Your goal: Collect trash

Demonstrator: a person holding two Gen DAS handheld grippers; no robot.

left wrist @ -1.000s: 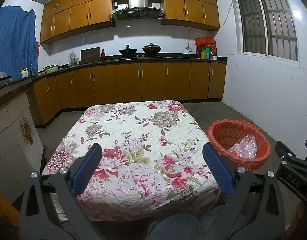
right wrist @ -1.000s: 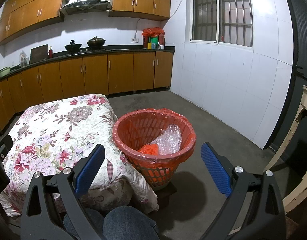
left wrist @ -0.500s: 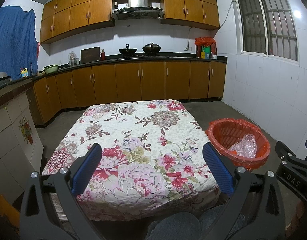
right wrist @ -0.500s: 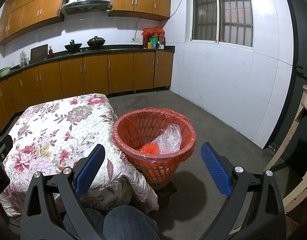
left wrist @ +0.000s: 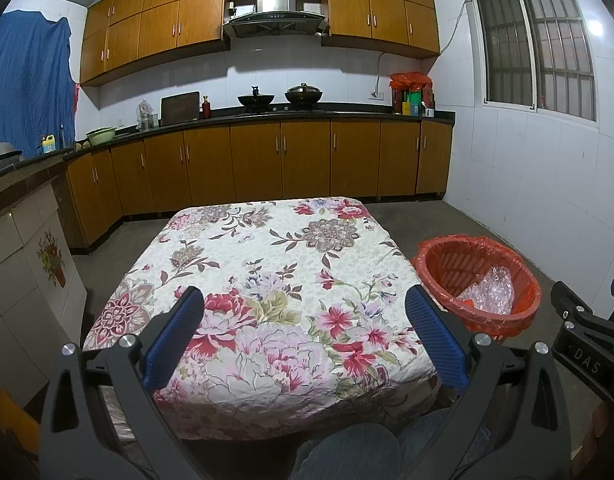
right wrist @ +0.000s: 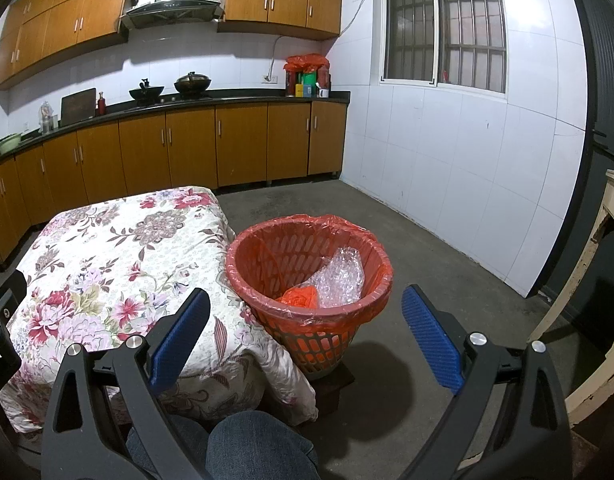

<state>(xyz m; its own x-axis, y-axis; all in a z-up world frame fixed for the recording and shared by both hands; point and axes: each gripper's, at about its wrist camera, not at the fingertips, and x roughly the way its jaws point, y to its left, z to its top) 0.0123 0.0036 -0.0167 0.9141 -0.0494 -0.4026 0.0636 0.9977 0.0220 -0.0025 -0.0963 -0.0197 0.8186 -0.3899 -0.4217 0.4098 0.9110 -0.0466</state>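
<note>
An orange basket bin lined with an orange bag stands on the floor at the table's right side; it also shows in the left wrist view. Inside lie crumpled bubble wrap and an orange wad. My left gripper is open and empty over the near edge of the flowered tablecloth. My right gripper is open and empty, held in front of the bin. No loose trash shows on the tablecloth.
Wooden kitchen cabinets and a counter with pots run along the back wall. The person's knees are just below the grippers. A worn wooden frame stands at the right. Grey floor lies around the bin.
</note>
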